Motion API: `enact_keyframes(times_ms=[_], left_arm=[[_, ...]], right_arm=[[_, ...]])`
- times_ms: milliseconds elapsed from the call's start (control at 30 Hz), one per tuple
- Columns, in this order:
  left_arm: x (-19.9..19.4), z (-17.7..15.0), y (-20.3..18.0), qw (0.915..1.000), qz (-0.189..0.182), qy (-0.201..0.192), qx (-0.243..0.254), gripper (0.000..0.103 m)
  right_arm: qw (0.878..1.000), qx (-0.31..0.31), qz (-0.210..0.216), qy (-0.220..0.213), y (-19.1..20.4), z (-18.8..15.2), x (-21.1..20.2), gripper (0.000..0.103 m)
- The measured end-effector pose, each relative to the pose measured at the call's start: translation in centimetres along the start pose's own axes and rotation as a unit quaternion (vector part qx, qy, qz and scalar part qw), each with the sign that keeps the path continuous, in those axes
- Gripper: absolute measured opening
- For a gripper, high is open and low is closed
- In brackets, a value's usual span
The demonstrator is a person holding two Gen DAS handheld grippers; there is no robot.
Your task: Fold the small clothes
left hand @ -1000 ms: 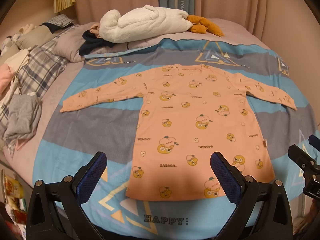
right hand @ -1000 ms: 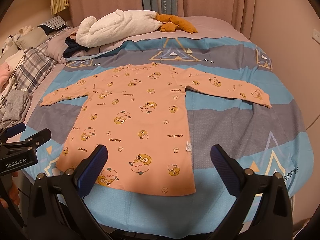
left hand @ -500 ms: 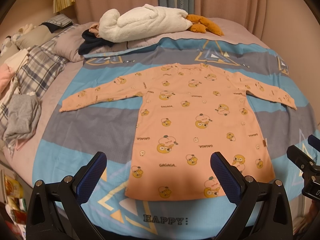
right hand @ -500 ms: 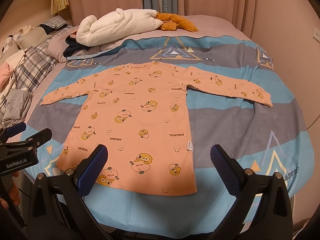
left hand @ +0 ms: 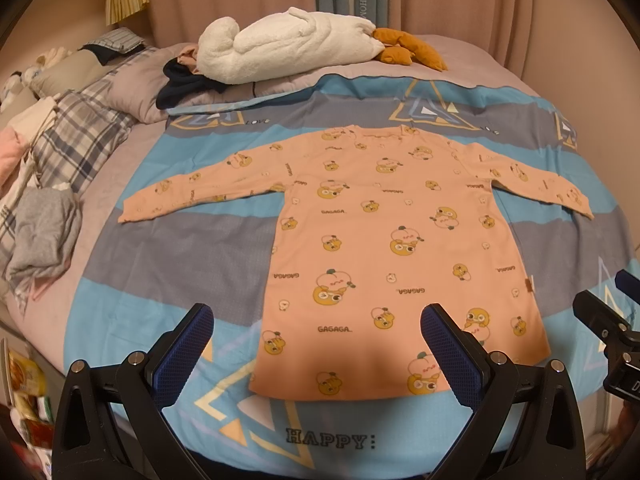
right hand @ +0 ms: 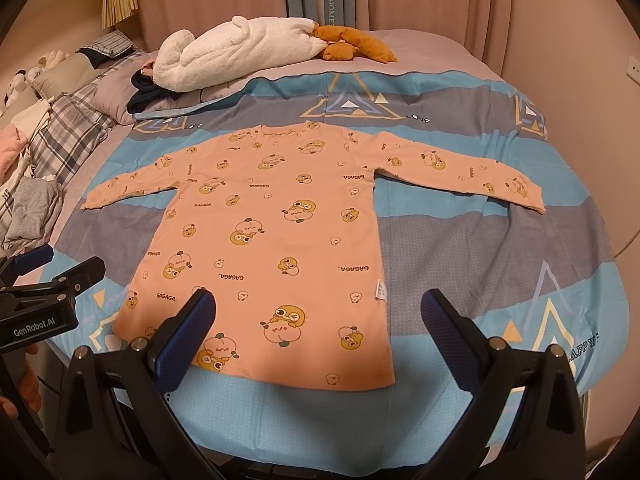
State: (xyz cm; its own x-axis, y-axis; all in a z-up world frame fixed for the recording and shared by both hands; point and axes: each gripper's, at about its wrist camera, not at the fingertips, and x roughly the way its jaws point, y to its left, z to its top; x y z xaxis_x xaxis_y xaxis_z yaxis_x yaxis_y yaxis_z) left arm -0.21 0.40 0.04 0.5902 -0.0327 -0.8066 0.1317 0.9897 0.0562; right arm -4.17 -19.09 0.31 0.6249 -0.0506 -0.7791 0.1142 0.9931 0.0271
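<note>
A small peach long-sleeved shirt [left hand: 384, 248] [right hand: 272, 240] with yellow cartoon prints lies flat on the bed, sleeves spread out to both sides, hem toward me. My left gripper [left hand: 316, 316] hangs open above the hem's left half, holding nothing. Over the hem's right corner my right gripper [right hand: 316, 304] is open too, with nothing between its fingers. Each gripper shows in the other's view: the right one [left hand: 612, 320] at the right edge, the left one [right hand: 44, 280] at the left edge, with a hand [right hand: 24, 392] below it.
The shirt rests on a blue and grey patterned cover [left hand: 180, 264] [right hand: 500, 260]. A white plush toy [left hand: 280, 44] [right hand: 236, 50] and dark clothing [left hand: 180, 80] lie at the bed's head. Plaid bedding [left hand: 76, 140] and a grey garment [left hand: 40, 232] sit along the left edge.
Both views have shifted only slightly; the shirt lies as before and both grippers stay open.
</note>
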Motion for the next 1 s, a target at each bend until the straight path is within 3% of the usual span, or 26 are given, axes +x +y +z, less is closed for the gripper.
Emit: enact_keyframes(times_ms=[800,900,1000], left_arm=[[0.5,-0.7,-0.7,1.0000,-0.001,0.002,-0.001,0.102],[1.1,-0.5,-0.5,0.9997,-0.019,0.006,-0.015,0.102],[2.7,-0.3,-0.4,0.9984,-0.046,0.014,-0.030,0.102]], right_arm=[[1.000,0.006,0.000,0.004,0.1,-0.8,0.6,0.103],[1.000,0.015,0.008,0.000,-0.4,-0.9,1.0,0.103],[0.998,0.036,0.043,-0.005,-1.7,-0.9,1.8,0.103]])
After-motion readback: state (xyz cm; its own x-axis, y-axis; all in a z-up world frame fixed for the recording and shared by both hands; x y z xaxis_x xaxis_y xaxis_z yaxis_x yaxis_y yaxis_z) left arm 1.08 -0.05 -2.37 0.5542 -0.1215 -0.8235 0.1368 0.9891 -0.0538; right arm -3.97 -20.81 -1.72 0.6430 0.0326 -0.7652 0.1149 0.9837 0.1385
